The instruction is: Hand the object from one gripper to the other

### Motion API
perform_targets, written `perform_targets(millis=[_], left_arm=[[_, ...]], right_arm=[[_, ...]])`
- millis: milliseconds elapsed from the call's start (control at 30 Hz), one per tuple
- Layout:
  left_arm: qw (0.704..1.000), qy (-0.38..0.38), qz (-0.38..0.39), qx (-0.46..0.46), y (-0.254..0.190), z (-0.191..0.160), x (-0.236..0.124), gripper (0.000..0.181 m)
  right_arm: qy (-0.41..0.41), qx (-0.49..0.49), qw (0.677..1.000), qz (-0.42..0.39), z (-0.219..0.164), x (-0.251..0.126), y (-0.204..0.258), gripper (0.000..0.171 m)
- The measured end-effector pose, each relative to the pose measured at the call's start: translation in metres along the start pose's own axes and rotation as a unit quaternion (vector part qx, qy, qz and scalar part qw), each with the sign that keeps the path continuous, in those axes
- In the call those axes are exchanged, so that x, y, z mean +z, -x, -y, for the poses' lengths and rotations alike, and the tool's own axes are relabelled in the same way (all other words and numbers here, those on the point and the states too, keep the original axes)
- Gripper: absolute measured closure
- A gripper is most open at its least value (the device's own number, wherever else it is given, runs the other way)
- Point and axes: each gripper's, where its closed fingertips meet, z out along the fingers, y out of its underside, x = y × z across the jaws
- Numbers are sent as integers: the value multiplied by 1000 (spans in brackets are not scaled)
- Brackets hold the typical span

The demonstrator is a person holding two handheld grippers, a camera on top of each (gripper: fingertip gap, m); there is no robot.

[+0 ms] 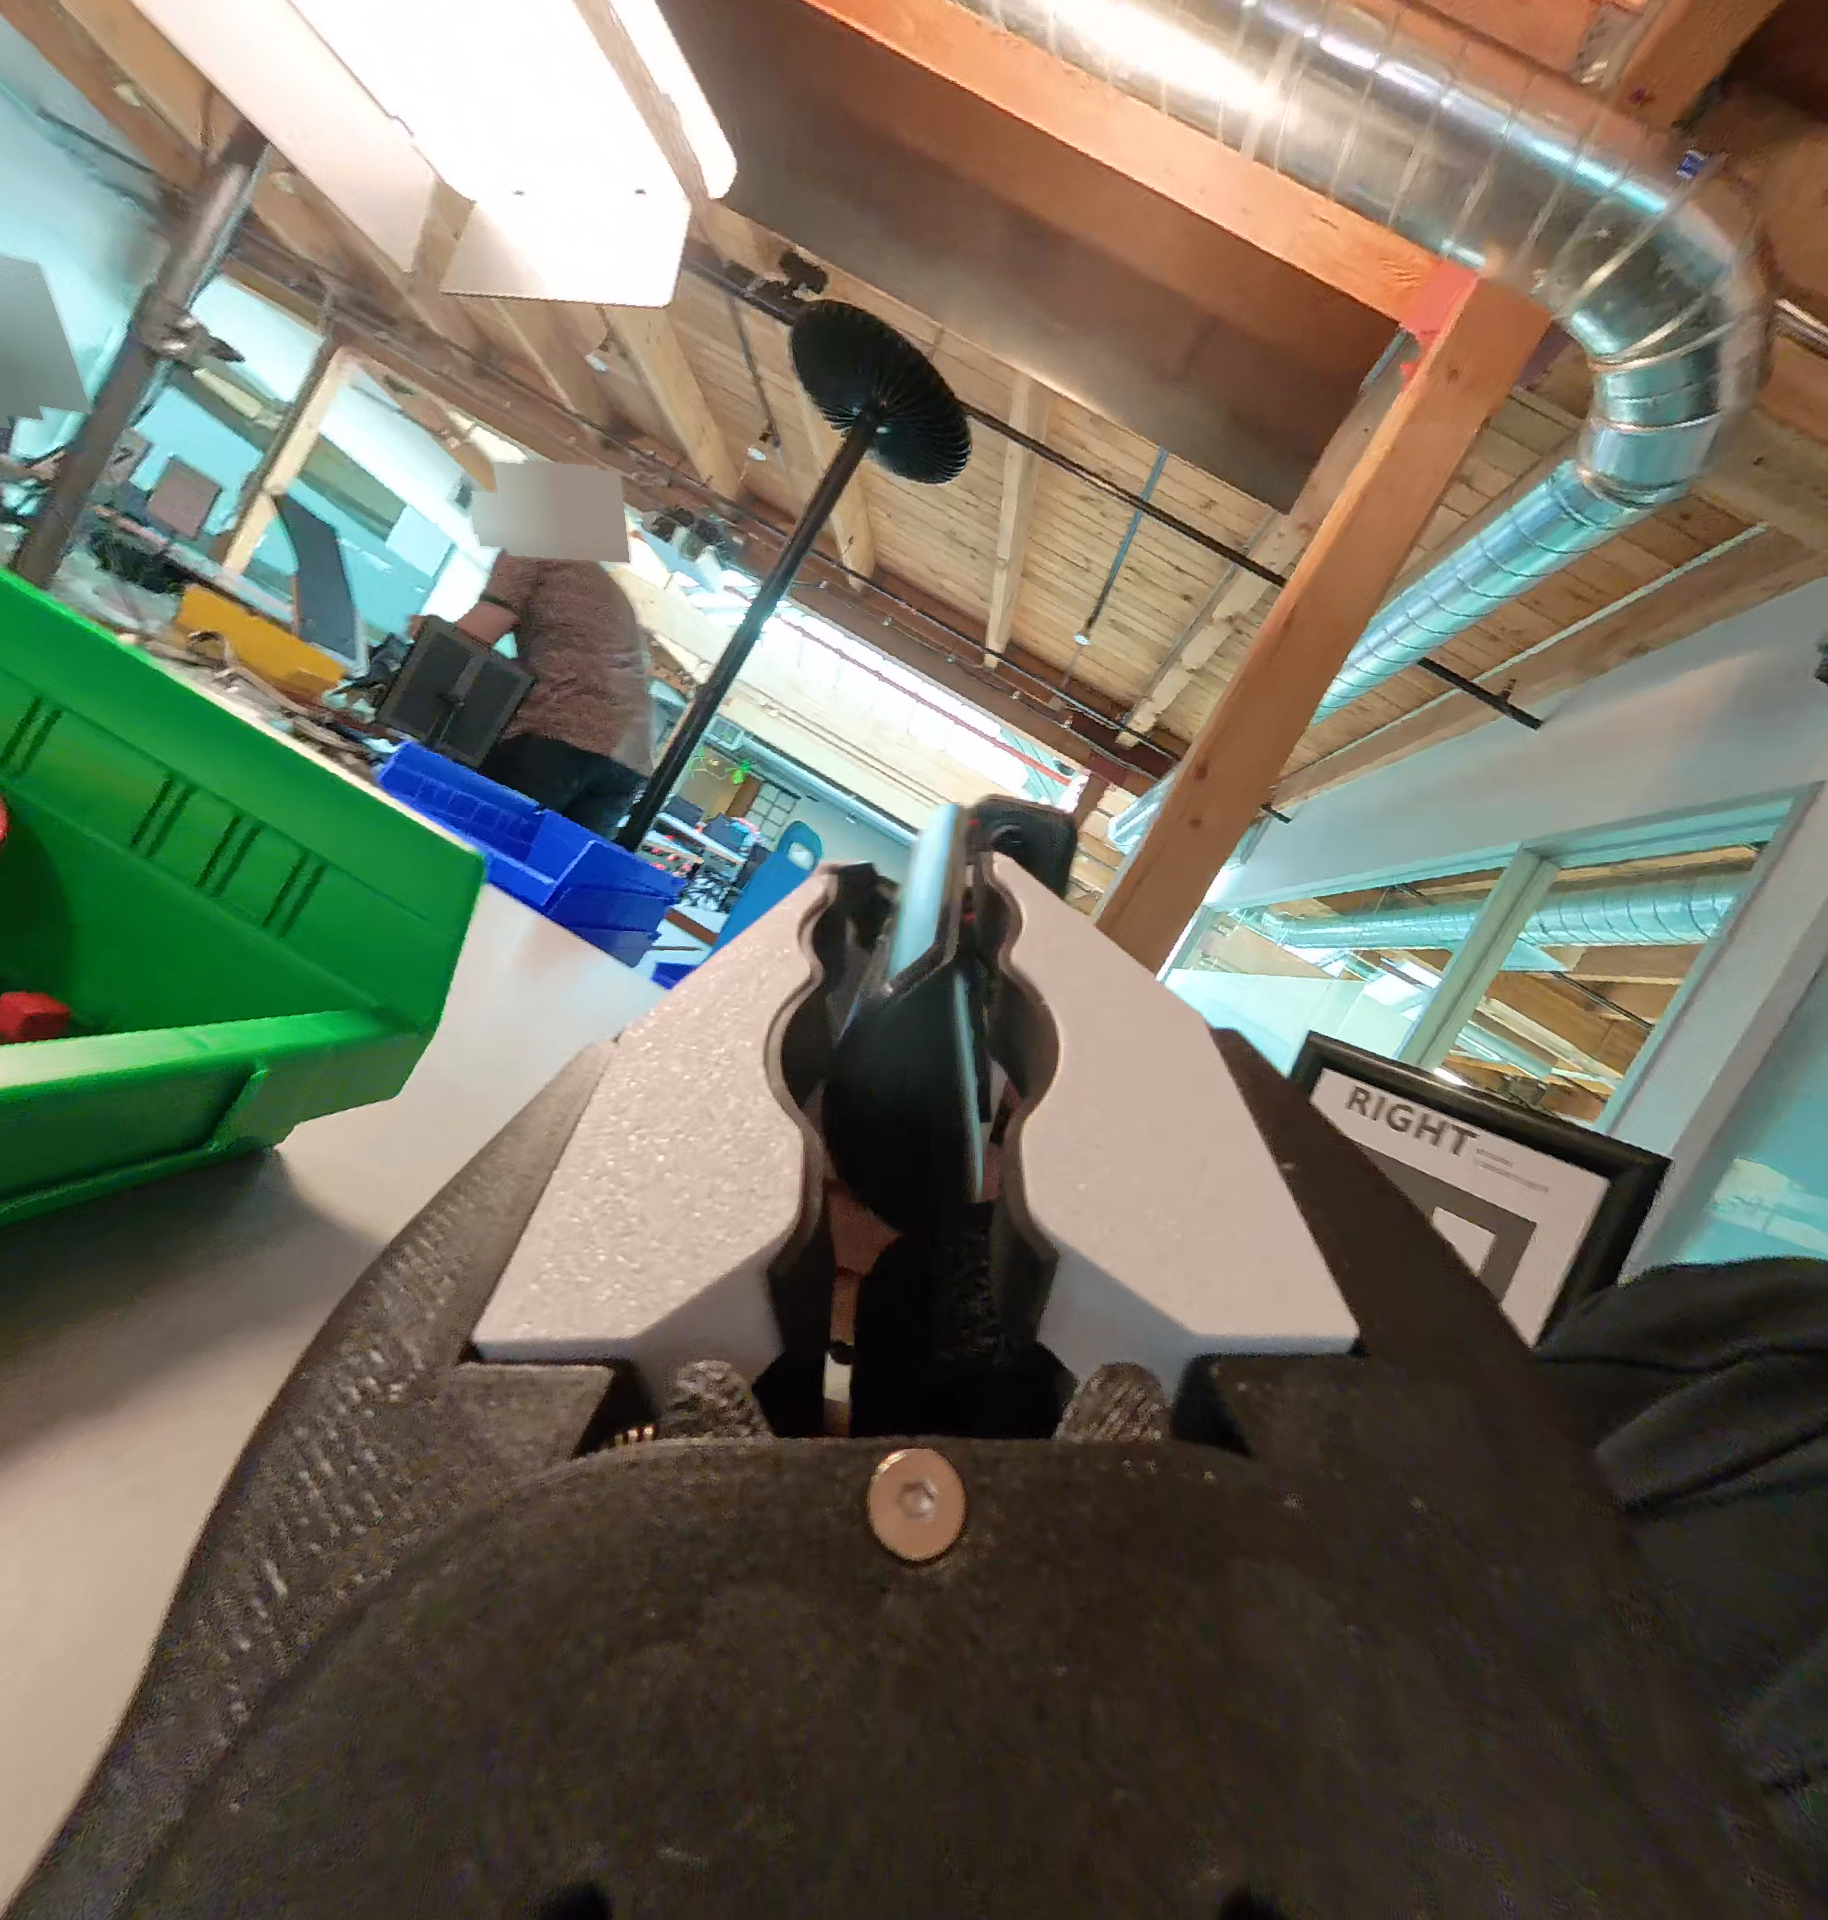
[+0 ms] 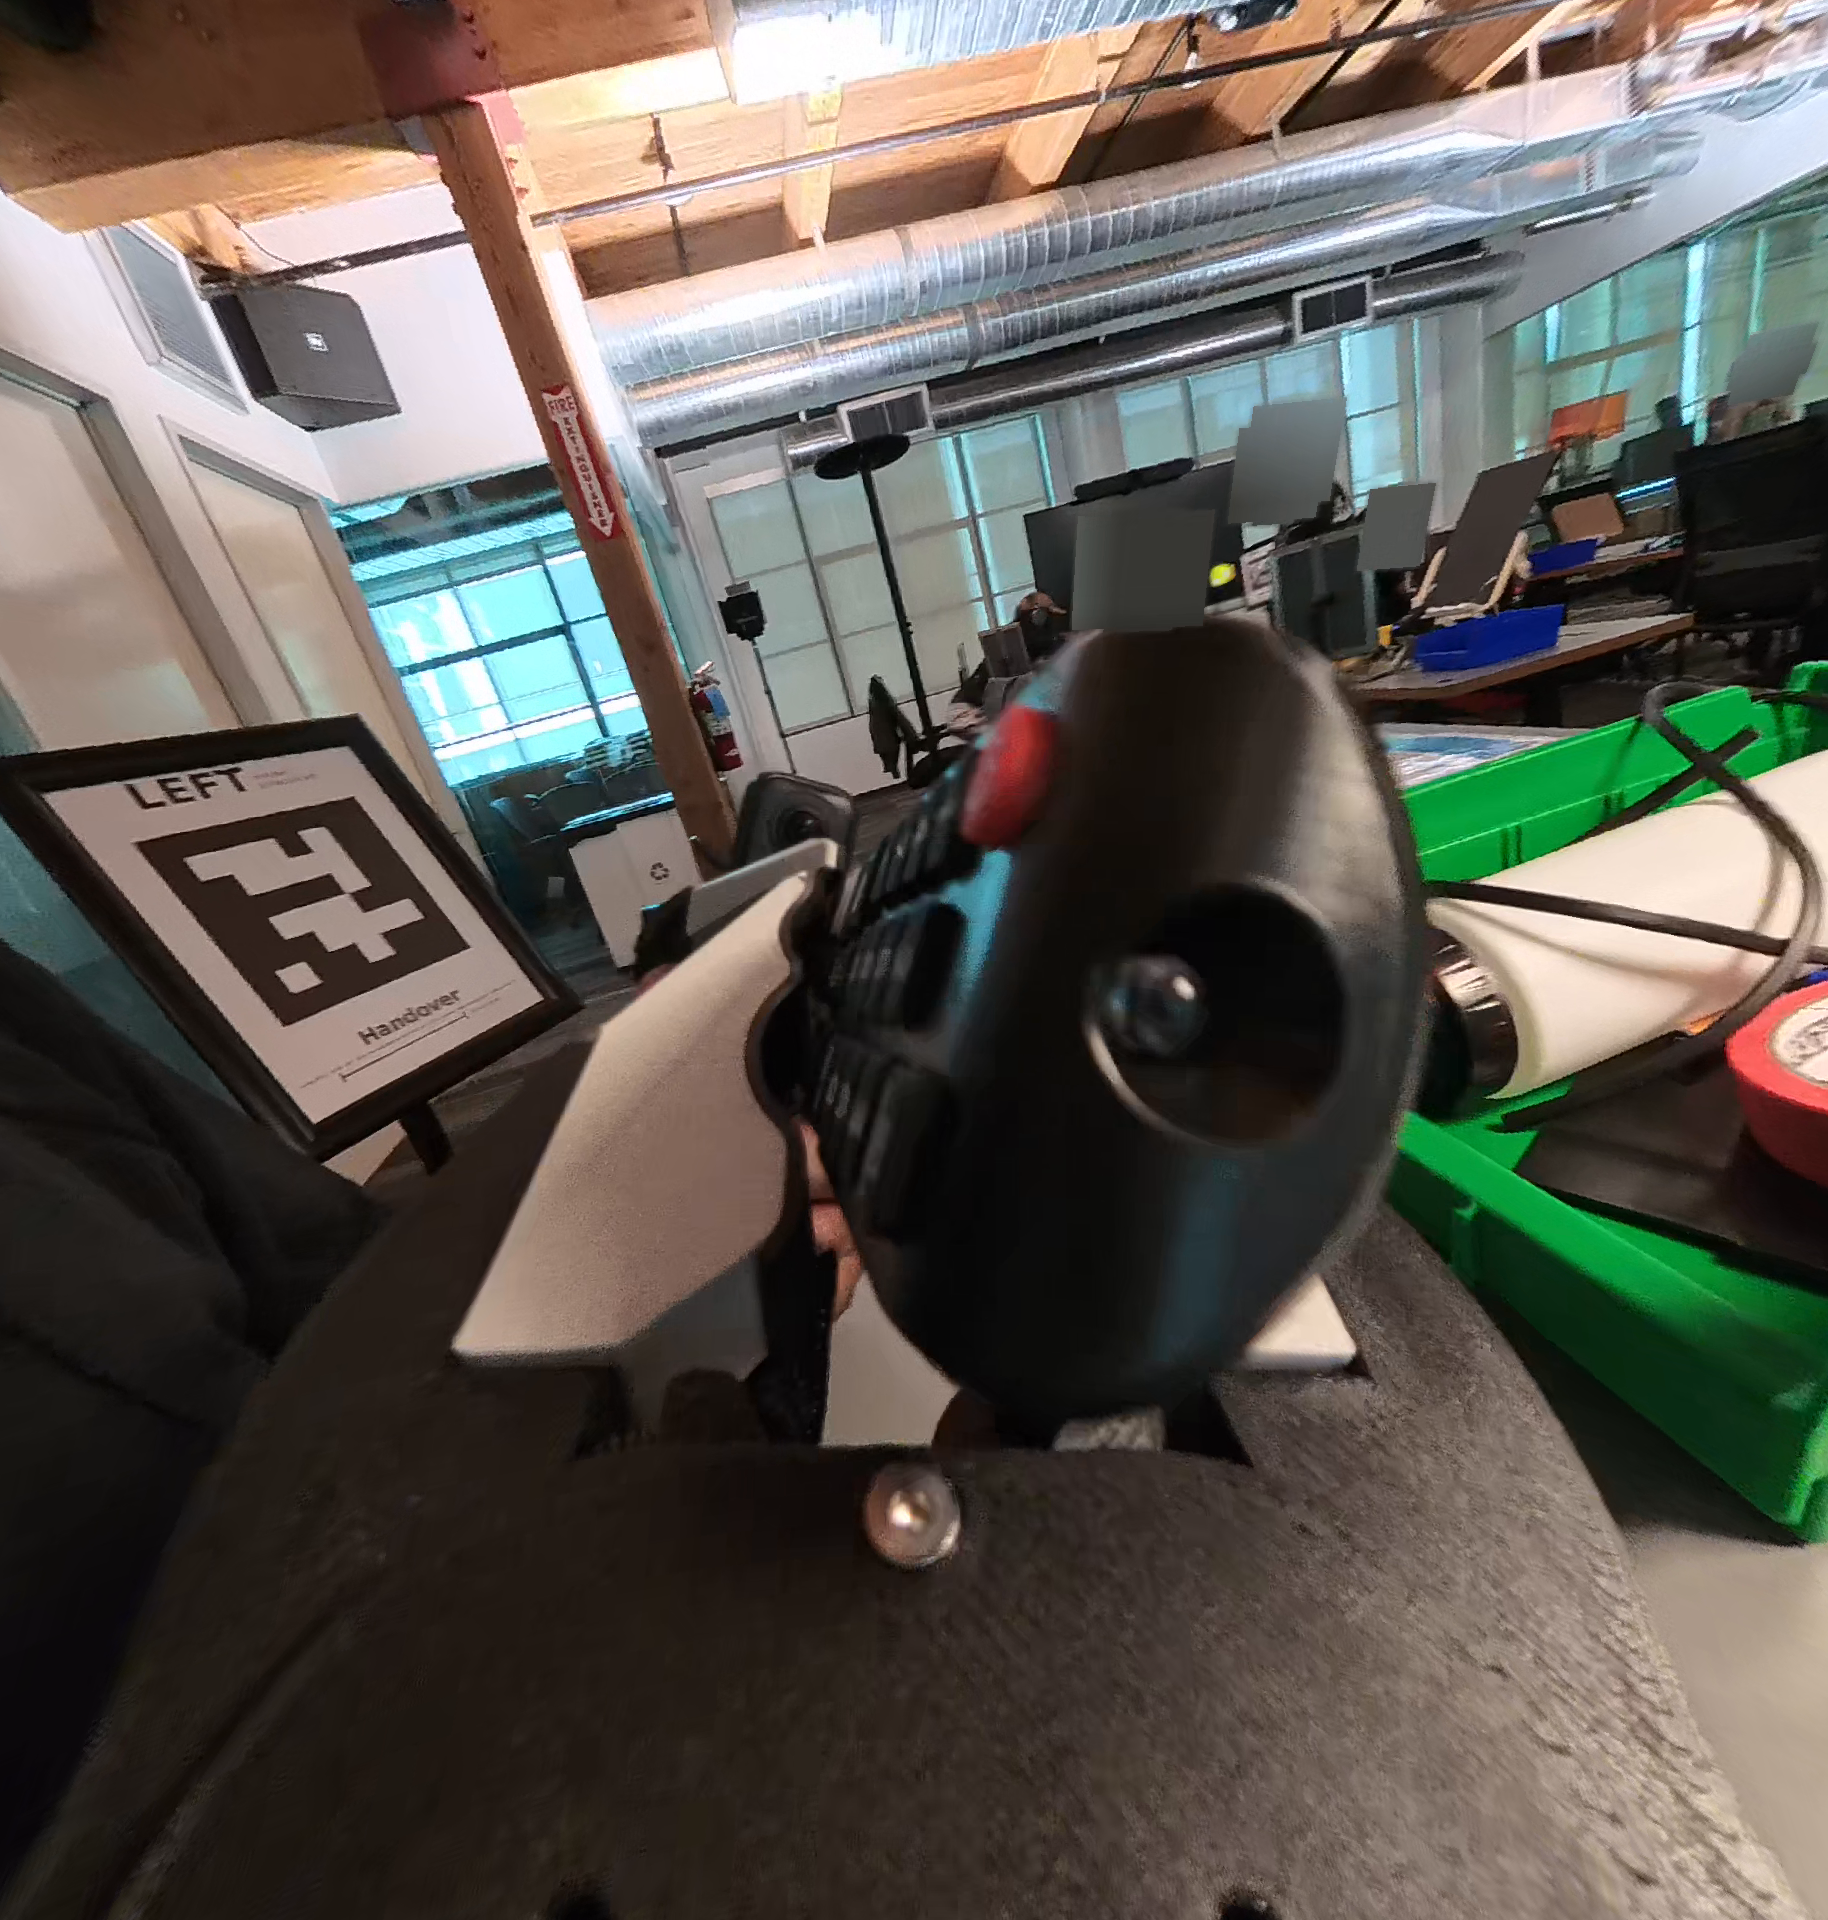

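Note:
A black remote control [image 2: 1128, 1039] with a red button and rows of dark keys fills the right wrist view, end-on. My right gripper [image 2: 993, 894] is shut on it: the grey left finger [image 2: 661, 1122] presses the key face and the right finger is mostly hidden behind it. In the left wrist view the remote [image 1: 910, 1091] shows edge-on, black with a silver strip, clamped between the grey fingers [image 1: 681, 1143] of my left gripper [image 1: 931, 883]. The grippers face each other. The left gripper's camera [image 2: 796, 821] shows just beyond the remote.
A green bin [image 2: 1616, 1299] holds red tape [image 2: 1814, 1070], a white roll [image 2: 1668, 904] and a black cable; it also shows in the left wrist view [image 1: 214, 935]. Framed marker signs [image 2: 297, 914] [image 1: 1461, 1174] stand on the grey table [image 1: 266, 1299]. Dark sleeves lie close by. Only a small space, under 4 cm, lies between the two pairs of fingers.

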Motion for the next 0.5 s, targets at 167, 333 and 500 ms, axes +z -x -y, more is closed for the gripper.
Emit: perform_targets(millis=[167,333,500], left_arm=[[1000,20,21,-2,7,-7,1,138],[997,68,24,-11,10,-25,6,136],[991,115,56,39,15,-41,9,134]], right_arm=[[-21,6,1000,-5,10,-8,-5,148],[-32,14,999,-4,15,-11,-6,147],[-16,17,1000,6,15,-15,-3,148]])
